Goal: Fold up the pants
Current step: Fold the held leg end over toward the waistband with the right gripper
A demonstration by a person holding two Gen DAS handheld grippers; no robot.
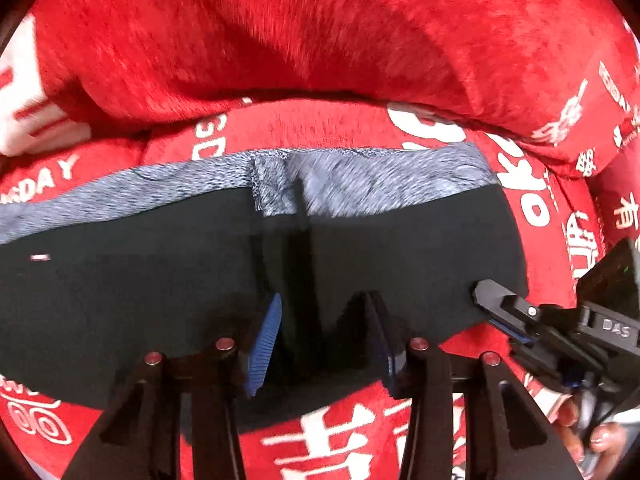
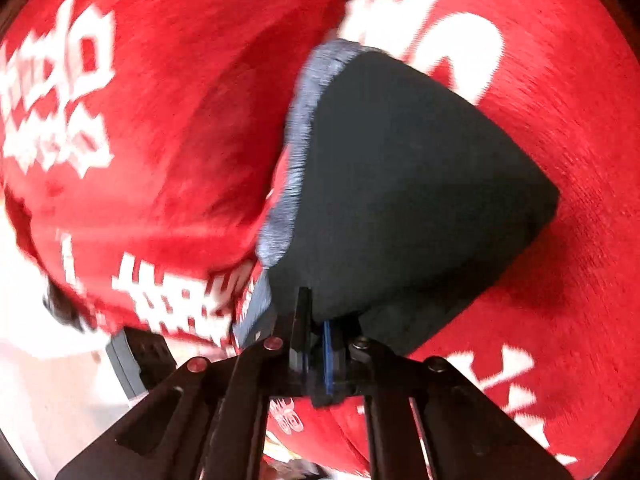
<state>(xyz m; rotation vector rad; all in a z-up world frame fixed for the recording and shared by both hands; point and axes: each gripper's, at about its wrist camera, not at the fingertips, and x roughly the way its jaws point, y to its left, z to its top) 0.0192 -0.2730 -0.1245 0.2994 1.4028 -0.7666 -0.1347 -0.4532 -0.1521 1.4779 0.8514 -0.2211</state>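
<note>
Nearest in the left wrist view, the left gripper (image 1: 324, 344) is seen pointing steeply down at the pants (image 1: 160, 292). Its two blue ribbed pads (image 1: 264, 344) stand a little apart, with a raised dark fold of the pants between them; whether the pads are pressing on that fold cannot be told, as the inner faces are in shadow. The pants are spread flat across a red blanket (image 1: 280, 40) printed with white characters. The near part of the pants is dark, almost black, and a grey speckled waistband (image 1: 360, 184) is seen along the far edge. A small white tag (image 1: 40, 257) is seen on the dark cloth at the left.

At the right edge of that view, the right gripper (image 1: 486, 292) is seen lying low over the right end of the pants, with a hand (image 1: 600, 436) behind it at the lower corner.

In the right wrist view, the right gripper (image 2: 316, 344) is closed on the near edge of the pants (image 2: 400, 184), the cloth being pinched between its pads. From the grip the dark cloth spreads out away from the camera, with the grey waistband (image 2: 304, 120) along its left side. Beyond and around it, the red blanket (image 2: 180, 100) is seen bunched in soft folds, much blurred.

No containers are seen in either view.
</note>
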